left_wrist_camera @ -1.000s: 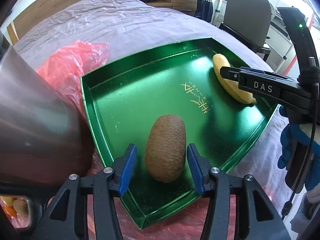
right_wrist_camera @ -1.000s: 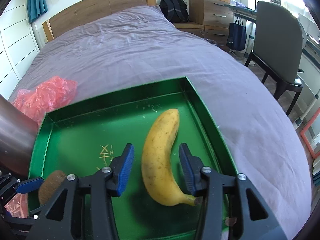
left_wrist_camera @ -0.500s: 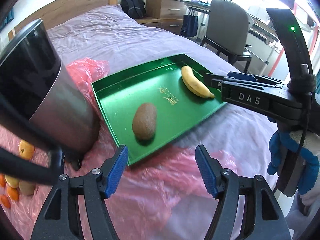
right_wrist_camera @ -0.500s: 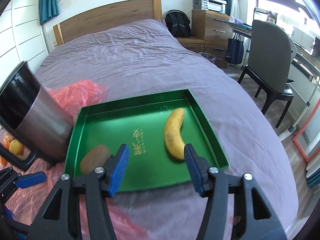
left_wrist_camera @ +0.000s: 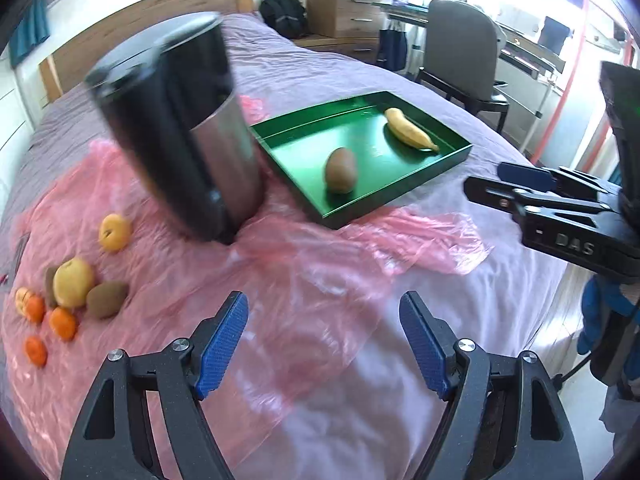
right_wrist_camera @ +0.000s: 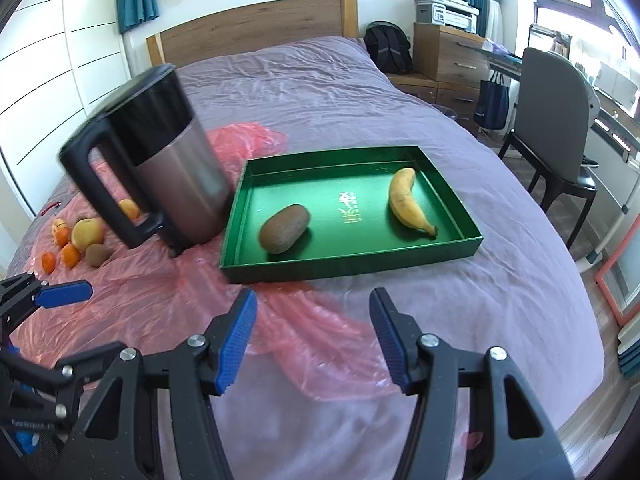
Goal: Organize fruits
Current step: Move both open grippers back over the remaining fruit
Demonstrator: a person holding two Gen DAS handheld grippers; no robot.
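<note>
A green tray [right_wrist_camera: 348,268] [left_wrist_camera: 404,196] lies on the bed. In it are a brown kiwi [right_wrist_camera: 284,229] [left_wrist_camera: 341,170] and a yellow banana [right_wrist_camera: 406,202] [left_wrist_camera: 410,133]. Loose fruit lies on pink plastic at the left: a yellow apple [left_wrist_camera: 73,282], a kiwi [left_wrist_camera: 106,299], several small oranges [left_wrist_camera: 62,323] [right_wrist_camera: 70,256]. My left gripper [left_wrist_camera: 323,342] is open and empty over the pink plastic, well short of the tray. My right gripper [right_wrist_camera: 314,338] is open and empty in front of the tray; it also shows at the right of the left wrist view [left_wrist_camera: 520,184].
A steel and black kettle [right_wrist_camera: 160,168] [left_wrist_camera: 188,136] stands between the loose fruit and the tray. The pink plastic sheet [left_wrist_camera: 300,272] covers the near bed. A chair [right_wrist_camera: 556,120], drawers [right_wrist_camera: 444,56] and a backpack [right_wrist_camera: 388,48] stand to the right of the bed.
Both grippers have pulled back from the tray, leaving the kiwi and the banana in it. Both have opened wider. The kettle and loose fruit have come into view.
</note>
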